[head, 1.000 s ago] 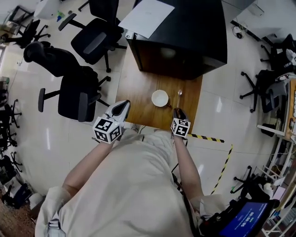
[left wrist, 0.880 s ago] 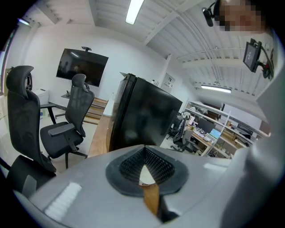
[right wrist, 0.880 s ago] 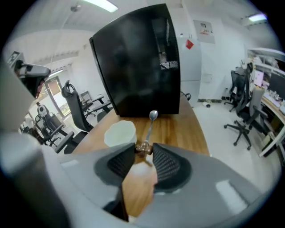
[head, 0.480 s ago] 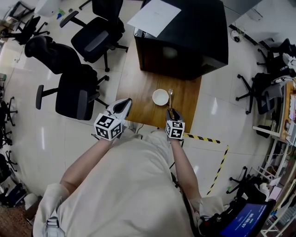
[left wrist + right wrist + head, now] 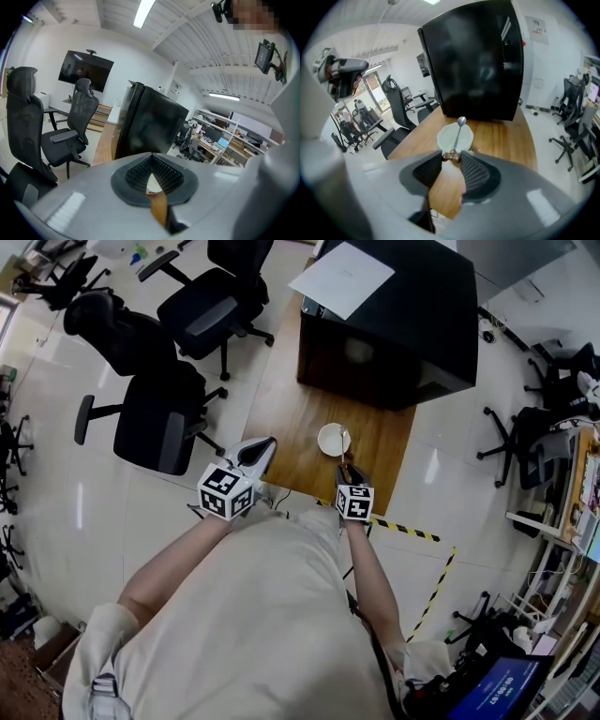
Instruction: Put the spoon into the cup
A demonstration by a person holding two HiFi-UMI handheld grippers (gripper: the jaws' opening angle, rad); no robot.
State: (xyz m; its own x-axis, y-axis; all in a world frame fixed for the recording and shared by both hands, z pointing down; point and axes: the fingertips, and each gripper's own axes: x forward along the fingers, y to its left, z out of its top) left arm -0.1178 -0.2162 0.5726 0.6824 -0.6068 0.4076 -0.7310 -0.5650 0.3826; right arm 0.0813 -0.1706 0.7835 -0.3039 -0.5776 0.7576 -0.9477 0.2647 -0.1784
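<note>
A white cup (image 5: 332, 439) stands on the wooden table (image 5: 286, 418), in front of the black cabinet. My right gripper (image 5: 344, 468) is shut on the brown handle end of a metal spoon (image 5: 345, 441). In the right gripper view the spoon (image 5: 458, 133) points away from the gripper (image 5: 452, 157), and its bowl hangs over the far side of the cup (image 5: 449, 138). My left gripper (image 5: 263, 448) hovers at the table's near left edge, jaws together and holding nothing. In the left gripper view its tips (image 5: 151, 157) meet, and a bit of the cup (image 5: 151, 185) shows below them.
A black cabinet (image 5: 394, 320) with a white sheet of paper (image 5: 342, 279) on top stands at the table's far end. Black office chairs (image 5: 159, 423) crowd the left side. Yellow-black floor tape (image 5: 412, 529) runs to the right of the person.
My right gripper has carried the spoon leftward, from beside the cup's right side to over the cup. The left gripper has stayed put.
</note>
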